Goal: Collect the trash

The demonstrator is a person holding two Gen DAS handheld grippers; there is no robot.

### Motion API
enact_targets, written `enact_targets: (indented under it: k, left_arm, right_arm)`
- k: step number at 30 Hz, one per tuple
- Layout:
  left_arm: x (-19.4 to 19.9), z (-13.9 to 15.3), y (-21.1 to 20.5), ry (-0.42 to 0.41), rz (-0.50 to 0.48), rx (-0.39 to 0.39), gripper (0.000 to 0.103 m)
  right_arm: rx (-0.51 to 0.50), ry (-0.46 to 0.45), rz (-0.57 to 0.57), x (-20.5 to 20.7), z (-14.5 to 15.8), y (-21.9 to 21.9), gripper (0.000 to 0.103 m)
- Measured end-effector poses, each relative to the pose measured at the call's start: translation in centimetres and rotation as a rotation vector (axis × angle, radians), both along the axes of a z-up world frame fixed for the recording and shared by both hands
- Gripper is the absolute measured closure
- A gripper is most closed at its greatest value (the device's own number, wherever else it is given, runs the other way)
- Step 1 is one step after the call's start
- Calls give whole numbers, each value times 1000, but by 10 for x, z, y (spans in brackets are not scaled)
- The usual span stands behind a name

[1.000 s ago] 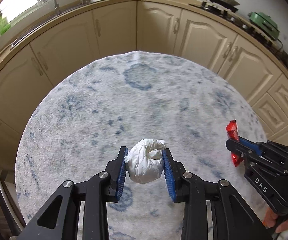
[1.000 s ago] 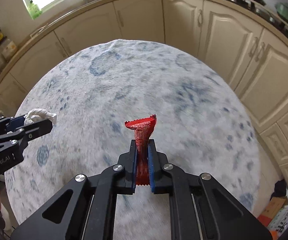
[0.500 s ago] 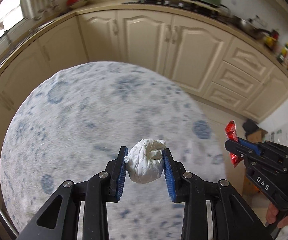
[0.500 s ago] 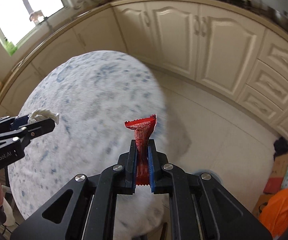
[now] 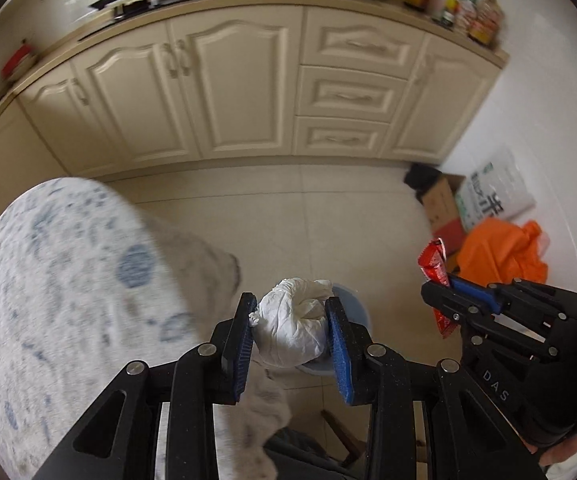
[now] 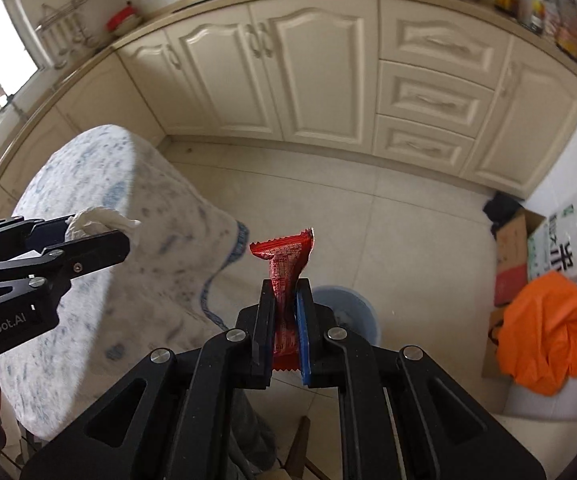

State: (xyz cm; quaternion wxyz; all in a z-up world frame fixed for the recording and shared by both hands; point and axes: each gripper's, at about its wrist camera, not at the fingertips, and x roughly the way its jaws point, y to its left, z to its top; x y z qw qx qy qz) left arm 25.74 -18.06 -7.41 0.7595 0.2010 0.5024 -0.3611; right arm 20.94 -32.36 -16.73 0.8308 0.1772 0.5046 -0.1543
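Both grippers have swung off the patterned tablecloth (image 5: 60, 280) to above the tiled floor. Left gripper (image 5: 292, 328), marked "enRobot.AI", clamps a white tissue wad (image 5: 292, 328). Right gripper (image 6: 286, 320), marked "DAS", pinches a red wrapper (image 6: 286, 272), its print illegible. Blue bin (image 6: 352, 308), probably plastic, sits just beyond the fingertips.

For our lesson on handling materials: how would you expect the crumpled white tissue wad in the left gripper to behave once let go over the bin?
The tissue wad looks soft and light, bulging between the left gripper pads. Released, it would probably drop slowly, perhaps drifting off the blue bin.
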Motion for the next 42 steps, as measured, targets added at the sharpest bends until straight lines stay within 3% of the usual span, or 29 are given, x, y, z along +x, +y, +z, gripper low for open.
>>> enact_targets:
  k: [9,11,13,26,27,29,30,31,42]
  left_arm:
    - [-14,-24,-63,23,-94,39,70]
    - [-10,-32,-74,5,-100,69,61]
    - [-8,-38,-81,-6,-88,90,38]
    - [-7,-54,-71,5,-14,112,37]
    - [-7,-54,-68,5,-10,114,37]
    - [-8,-55,-66,5,-2,120,37]
    - [-8,-55,-65,5,1,121,37]
    - [-8,-55,-64,5,5,121,37]
    - [-2,-54,-46,28,38,103,38]
  right_arm:
    - [7,18,-107,-45,-8,-33,94]
    - [12,23,-116,-50,-11,-36,94]
    - [15,24,-116,-53,-13,-37,94]
    - [35,44,-32,-36,-32,-18,89]
    - [29,48,-22,-32,-33,-16,86]
    - [31,47,-10,-28,-34,-13,62]
    - [34,39,-16,-28,-34,-13,37]
    - [35,25,-22,-28,-34,-13,20]
    - [31,55,-47,-27,-39,-16,19]
